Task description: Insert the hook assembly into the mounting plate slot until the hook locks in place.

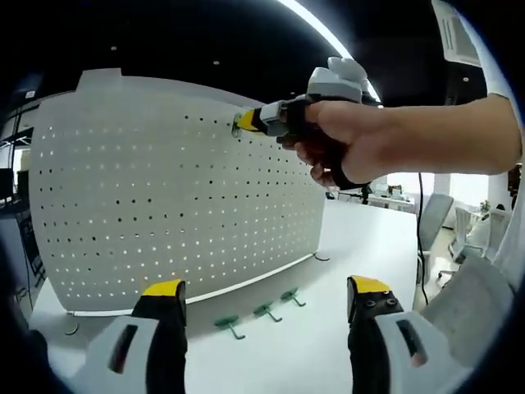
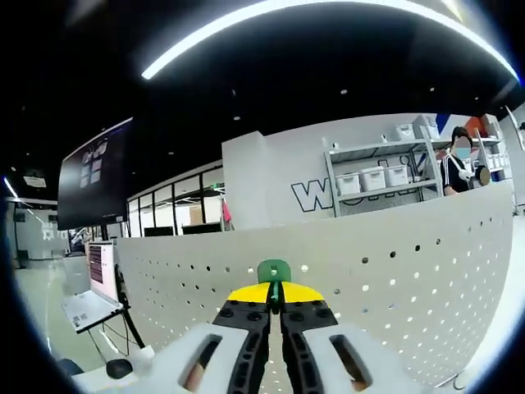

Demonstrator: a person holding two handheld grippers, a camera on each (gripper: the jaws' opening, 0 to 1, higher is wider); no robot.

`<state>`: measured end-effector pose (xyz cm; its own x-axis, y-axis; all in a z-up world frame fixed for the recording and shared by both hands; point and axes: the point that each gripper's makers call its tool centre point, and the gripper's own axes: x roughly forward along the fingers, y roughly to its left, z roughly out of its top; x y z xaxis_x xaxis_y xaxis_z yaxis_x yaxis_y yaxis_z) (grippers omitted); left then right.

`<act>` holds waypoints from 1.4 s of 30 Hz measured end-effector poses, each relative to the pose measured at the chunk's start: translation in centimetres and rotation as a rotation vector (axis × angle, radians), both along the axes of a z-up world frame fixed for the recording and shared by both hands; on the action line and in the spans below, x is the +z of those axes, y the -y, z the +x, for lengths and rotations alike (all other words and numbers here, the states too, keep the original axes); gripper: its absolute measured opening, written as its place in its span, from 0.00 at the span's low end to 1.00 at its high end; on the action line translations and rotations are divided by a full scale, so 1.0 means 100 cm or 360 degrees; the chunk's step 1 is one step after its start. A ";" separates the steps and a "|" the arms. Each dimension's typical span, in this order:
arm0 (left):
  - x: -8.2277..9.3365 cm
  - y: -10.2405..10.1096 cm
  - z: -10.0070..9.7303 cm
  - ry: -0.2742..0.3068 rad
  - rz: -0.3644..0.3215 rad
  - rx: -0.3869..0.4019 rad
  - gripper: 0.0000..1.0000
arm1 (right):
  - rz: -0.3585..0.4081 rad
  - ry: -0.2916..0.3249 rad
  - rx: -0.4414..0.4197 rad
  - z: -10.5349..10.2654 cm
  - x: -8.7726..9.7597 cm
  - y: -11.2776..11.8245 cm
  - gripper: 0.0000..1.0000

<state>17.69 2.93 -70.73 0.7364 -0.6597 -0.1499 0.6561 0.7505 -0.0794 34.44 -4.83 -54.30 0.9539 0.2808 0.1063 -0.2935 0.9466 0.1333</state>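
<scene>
A white pegboard plate (image 1: 164, 197) stands upright on the white table (image 1: 361, 238). In the left gripper view a hand holds my right gripper (image 1: 246, 121) against the board's upper part, shut on a green hook (image 1: 236, 125). The right gripper view looks along that gripper (image 2: 275, 297): its yellow-tipped jaws are shut on the green hook (image 2: 274, 272), whose top sits at the pegboard plate's (image 2: 394, 271) upper edge. My left gripper (image 1: 267, 289) stands open low in front of the board, nothing between its jaws. Three more green hooks (image 1: 261, 311) lie on the table at the board's foot.
Office chairs (image 1: 455, 238) and desks stand beyond the table at the right. Behind the board are shelves with white bins (image 2: 373, 179), a person (image 2: 459, 164), a wall screen (image 2: 94, 176) and a laptop (image 2: 98, 283) on a stand.
</scene>
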 end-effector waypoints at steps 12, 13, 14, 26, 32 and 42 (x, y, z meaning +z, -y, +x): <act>-0.006 -0.001 -0.001 -0.0016 -0.0006 0.0009 0.82 | 0.0005 -0.0014 0.0011 0.008 -0.002 -0.011 0.01; -0.006 -0.001 -0.001 -0.0019 -0.0006 0.0008 0.82 | 0.0002 -0.0014 0.0012 0.008 -0.002 -0.013 0.01; -0.008 -0.001 -0.001 -0.0024 -0.0006 0.0009 0.82 | 0.0006 -0.0014 0.0015 0.008 -0.001 -0.014 0.01; -0.004 -0.009 0.001 -0.0052 -0.0079 0.0059 0.81 | 0.0036 -0.0025 0.0032 0.014 -0.004 -0.022 0.01; -0.001 -0.010 0.002 -0.0054 -0.0088 0.0072 0.81 | 0.0036 -0.0028 0.0035 0.016 -0.006 -0.025 0.01; 0.001 -0.011 -0.001 -0.0060 -0.0099 0.0080 0.81 | -0.0061 -0.0032 -0.0044 0.017 -0.008 -0.027 0.01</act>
